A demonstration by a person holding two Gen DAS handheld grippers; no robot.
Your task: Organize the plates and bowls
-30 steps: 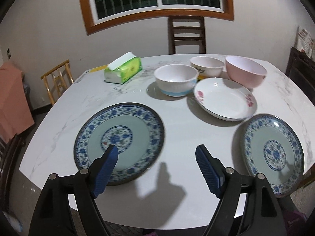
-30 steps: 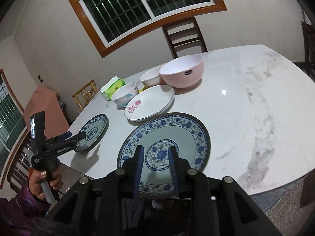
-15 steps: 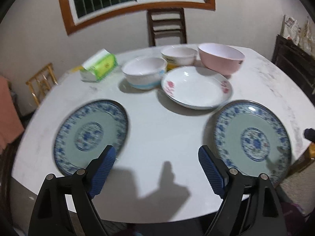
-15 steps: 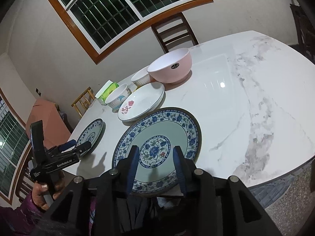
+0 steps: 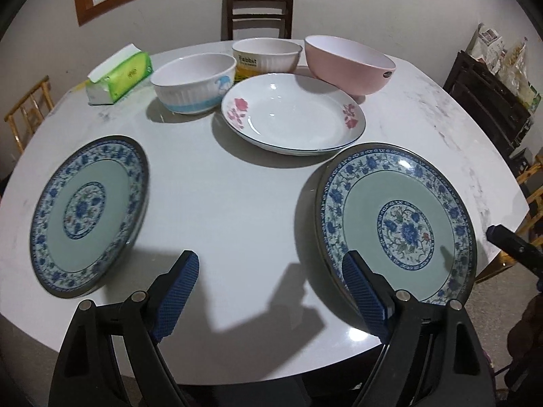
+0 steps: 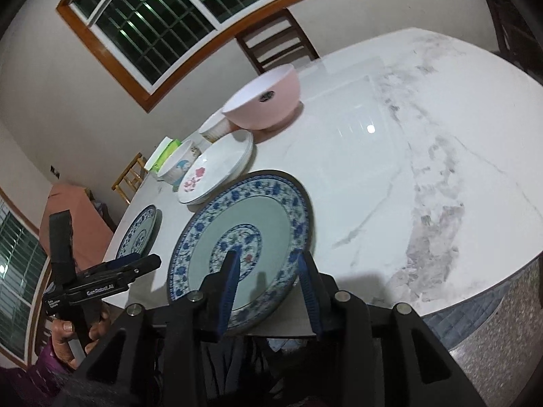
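Blue-rimmed plate (image 6: pixel 244 244) overhanging table (image 6: pixel 390 169) edge, right gripper (image 6: pixel 268 288) straddling

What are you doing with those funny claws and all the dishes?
I'm tidying the plates and bowls on the table. Nothing is picked up yet. The right claw is open, reaching over the near edge of one blue-patterned plate. The left claw is open too, above bare table between the two blue plates. The flowered plate and three bowls wait behind.
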